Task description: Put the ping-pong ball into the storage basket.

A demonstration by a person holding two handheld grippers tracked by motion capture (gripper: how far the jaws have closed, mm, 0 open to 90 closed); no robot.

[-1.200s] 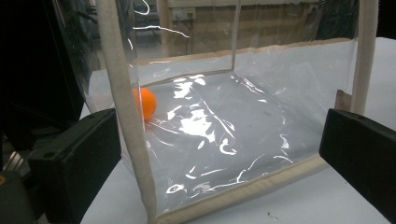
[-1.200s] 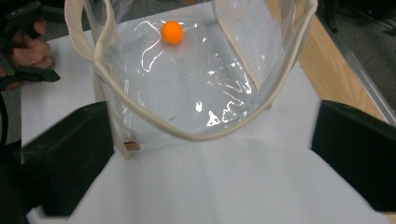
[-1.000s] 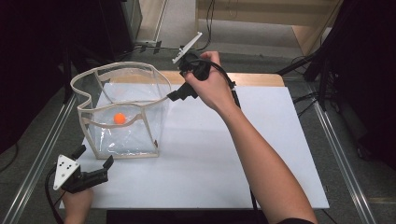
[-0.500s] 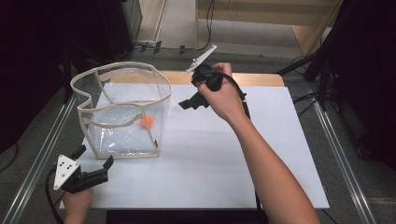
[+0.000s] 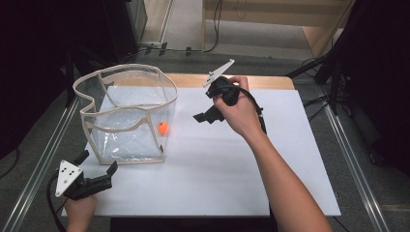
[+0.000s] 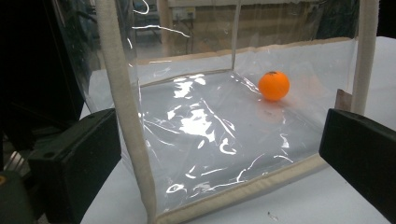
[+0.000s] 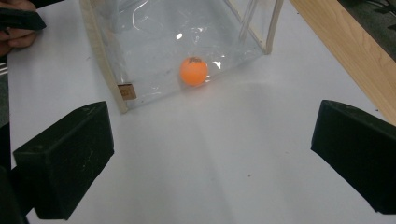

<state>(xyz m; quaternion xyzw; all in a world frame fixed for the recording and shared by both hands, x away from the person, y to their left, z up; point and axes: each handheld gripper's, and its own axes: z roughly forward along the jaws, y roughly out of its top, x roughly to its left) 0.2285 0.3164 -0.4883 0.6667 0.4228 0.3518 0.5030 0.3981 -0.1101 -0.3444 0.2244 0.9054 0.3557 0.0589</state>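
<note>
A clear plastic bag point(image 5: 126, 116) with cream edging stands open on the white table top at the left. An orange ball point(image 5: 163, 127) lies inside it against its right wall, also the orange ball point(image 6: 274, 85) in the left gripper view and the orange ball point(image 7: 194, 71) in the right gripper view. My right gripper point(image 5: 205, 117) hovers to the right of the bag, open and empty, pointing at it. My left gripper point(image 5: 98, 169) rests near the table's front left corner, open and empty, just in front of the bag point(image 6: 205, 140).
The white sheet point(image 5: 232, 164) covers most of the table; a wooden strip point(image 5: 270, 82) shows along the far edge. Metal rails run down both sides. A cable trails from the right gripper over my forearm.
The right gripper has pulled back to the right, away from the bag's opening. The orange ball has rolled from the bag's middle to its right wall. The left gripper stayed put.
</note>
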